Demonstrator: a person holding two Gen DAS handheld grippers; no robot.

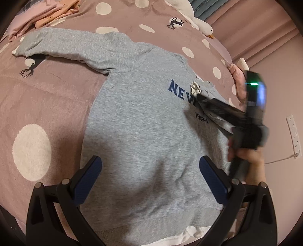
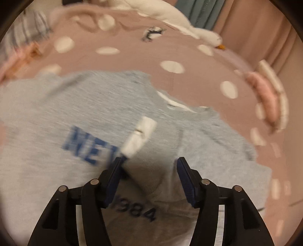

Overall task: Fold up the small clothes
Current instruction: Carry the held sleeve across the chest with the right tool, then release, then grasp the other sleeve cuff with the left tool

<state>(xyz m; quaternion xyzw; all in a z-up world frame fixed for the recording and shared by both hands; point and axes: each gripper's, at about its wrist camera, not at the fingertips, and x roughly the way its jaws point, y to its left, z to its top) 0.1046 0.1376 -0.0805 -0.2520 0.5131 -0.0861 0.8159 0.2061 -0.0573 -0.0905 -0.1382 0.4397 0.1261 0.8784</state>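
Note:
A grey sweatshirt printed with "NEW" and "1984" lies flat on the pink dotted bedspread. One sleeve stretches out to the upper left. The other sleeve is folded across the chest, and its white cuff rests on the lettering. My left gripper hovers open over the lower body of the sweatshirt with nothing between its fingers. My right gripper is open just behind the white cuff; the cuff lies by the left fingertip and is not pinched. From the left wrist view the right gripper reaches in from the right, held by a hand.
A pile of folded pink and orange clothes sits at the far left. A white plush goose lies along the far edge of the bed. A pink bundle marks the right edge, with a wall and socket strip beyond.

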